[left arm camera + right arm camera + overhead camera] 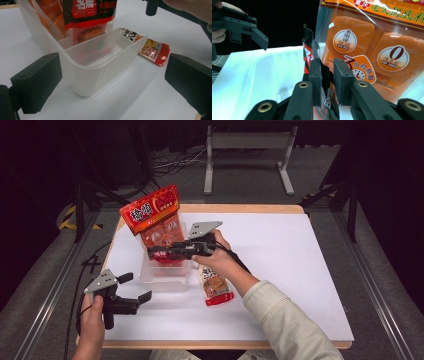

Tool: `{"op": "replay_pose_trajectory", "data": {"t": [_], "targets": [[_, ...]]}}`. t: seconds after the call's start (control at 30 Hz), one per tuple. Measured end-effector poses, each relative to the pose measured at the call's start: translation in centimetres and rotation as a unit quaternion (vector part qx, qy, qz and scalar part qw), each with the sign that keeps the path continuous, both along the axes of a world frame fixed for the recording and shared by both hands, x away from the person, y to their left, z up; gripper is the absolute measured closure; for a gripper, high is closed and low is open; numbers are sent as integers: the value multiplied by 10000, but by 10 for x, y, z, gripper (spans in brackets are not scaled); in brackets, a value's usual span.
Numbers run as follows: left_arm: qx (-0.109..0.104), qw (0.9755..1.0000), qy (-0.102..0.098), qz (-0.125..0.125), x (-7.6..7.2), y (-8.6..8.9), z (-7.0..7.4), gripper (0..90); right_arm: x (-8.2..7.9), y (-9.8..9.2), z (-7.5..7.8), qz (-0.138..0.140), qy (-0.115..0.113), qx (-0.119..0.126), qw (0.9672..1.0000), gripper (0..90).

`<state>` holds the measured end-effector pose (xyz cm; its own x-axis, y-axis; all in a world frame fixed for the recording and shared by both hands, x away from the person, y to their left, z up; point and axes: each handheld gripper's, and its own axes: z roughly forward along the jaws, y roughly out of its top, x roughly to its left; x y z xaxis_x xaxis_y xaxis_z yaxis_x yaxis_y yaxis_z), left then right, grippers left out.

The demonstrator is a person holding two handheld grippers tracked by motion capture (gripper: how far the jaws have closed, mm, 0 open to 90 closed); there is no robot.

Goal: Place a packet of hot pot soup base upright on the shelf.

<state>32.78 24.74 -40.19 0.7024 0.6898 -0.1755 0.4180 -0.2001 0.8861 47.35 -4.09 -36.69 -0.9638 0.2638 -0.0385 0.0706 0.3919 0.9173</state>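
A clear plastic bin stands left of the table's middle, with a big orange-red hotpot packet upright at its far end. My right gripper reaches over the bin from the right. In the right gripper view the top edge of a thin black-and-red packet stands between the jaws of this gripper, which are slightly apart and not pressing it, open. That packet stands in the bin. My left gripper rests open beside the bin's near left corner, nothing in it.
A small red, yellow and white packet lies flat on the white tabletop just right of the bin, under my right forearm. Cables trail off the table's left side. A metal frame stands on the floor beyond the far edge.
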Motion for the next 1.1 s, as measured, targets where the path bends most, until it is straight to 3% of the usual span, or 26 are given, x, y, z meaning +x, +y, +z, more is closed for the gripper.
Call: {"op": "replay_pose_trajectory", "data": {"t": [0.3,0.4,0.53,0.83,1.1], "targets": [[19,10000,1,10,0,0,-1,20,-2,-5,5,-112,154,205,9996,546],[28,10000,8,3,0,0,0,20,-4,-8,10,-192,103,349,9992,456],[47,10000,13,0,0,0,-1,20,-7,-15,16,-237,105,508,9984,408],[7,10000,-2,27,2,0,0,20,-13,-31,25,-415,283,507,9974,382],[-28,10000,-56,69,4,2,2,22,-21,-57,32,-648,285,287,9971,393]]}}
